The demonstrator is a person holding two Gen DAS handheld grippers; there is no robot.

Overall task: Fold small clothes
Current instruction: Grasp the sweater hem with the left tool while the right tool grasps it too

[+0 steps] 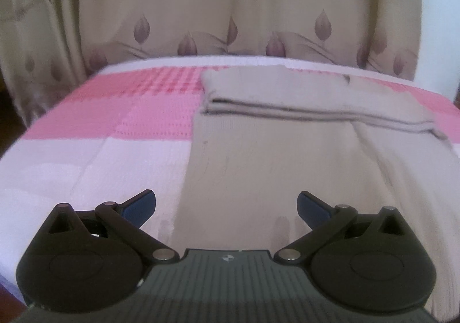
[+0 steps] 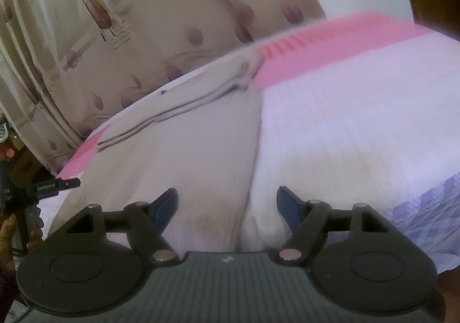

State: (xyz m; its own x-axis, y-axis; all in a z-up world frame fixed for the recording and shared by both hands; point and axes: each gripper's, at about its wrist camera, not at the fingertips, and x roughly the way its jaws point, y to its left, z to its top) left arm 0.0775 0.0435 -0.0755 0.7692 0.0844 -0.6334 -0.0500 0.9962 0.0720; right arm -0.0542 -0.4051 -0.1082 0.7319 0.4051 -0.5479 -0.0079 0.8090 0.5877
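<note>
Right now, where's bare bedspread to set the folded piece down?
Bare bedspread lies left of the beige garment in the left wrist view, from the pink check band down to the near edge. In the right wrist view, a wide white patch lies right of the garment, bordered by the pink band beyond. The middle is crowded: the garment and its folded-over far part cover it.

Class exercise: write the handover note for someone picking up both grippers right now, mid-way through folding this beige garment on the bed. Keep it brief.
Left gripper: open, empty, above the garment's near part.
Right gripper: open, empty, above the garment's near edge.
Beige garment: flat on the pink and white bedspread; its far part is already folded over into a layered band.
Done: the far fold, it seems.
Left: probably grip the near edge with both grippers and fold it towards that band, then tidy up.
</note>
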